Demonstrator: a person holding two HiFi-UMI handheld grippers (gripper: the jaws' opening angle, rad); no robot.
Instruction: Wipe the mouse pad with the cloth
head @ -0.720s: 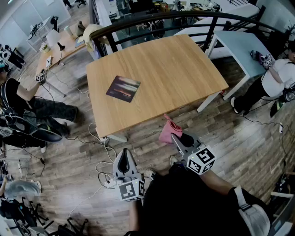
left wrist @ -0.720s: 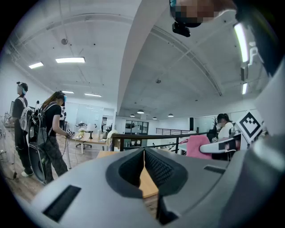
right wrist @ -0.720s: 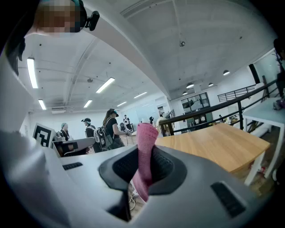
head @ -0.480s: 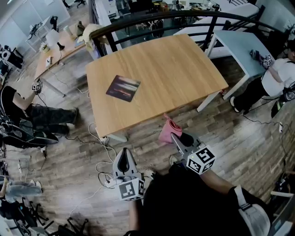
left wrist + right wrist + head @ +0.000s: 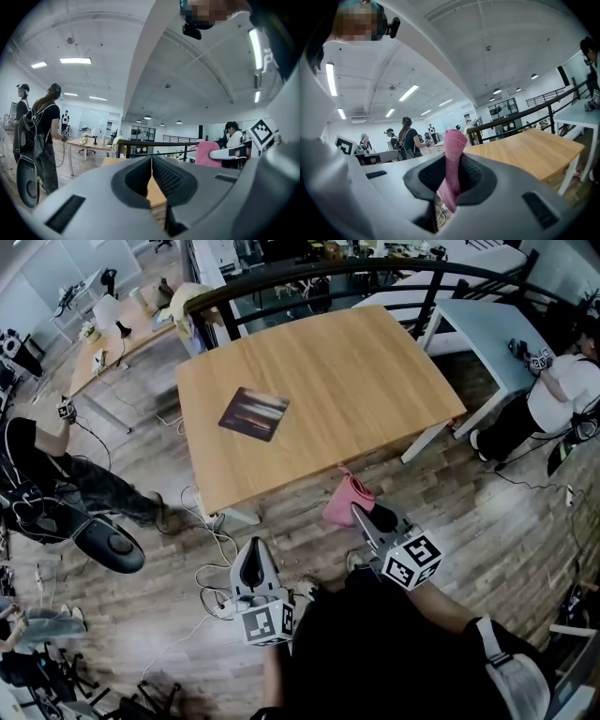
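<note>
A dark mouse pad (image 5: 254, 413) lies flat on the left half of the wooden table (image 5: 375, 371). My right gripper (image 5: 364, 514) is shut on a pink cloth (image 5: 347, 498), which hangs folded just off the table's near edge. In the right gripper view the pink cloth (image 5: 452, 161) stands up between the jaws of that gripper (image 5: 453, 176). My left gripper (image 5: 249, 561) is lower left, over the floor, shut with nothing in it. Its jaws meet in the left gripper view, where the left gripper (image 5: 152, 176) points towards the table edge (image 5: 157, 194).
A black railing (image 5: 309, 282) runs behind the table. A pale blue table (image 5: 487, 334) stands at the right with a person (image 5: 553, 399) beside it. Another person (image 5: 56, 484) stands at the left. White cables (image 5: 211, 559) lie on the wooden floor.
Both grippers have stayed nearly where they were, the right one still on the cloth. The person at the left has shifted and raised an arm.
</note>
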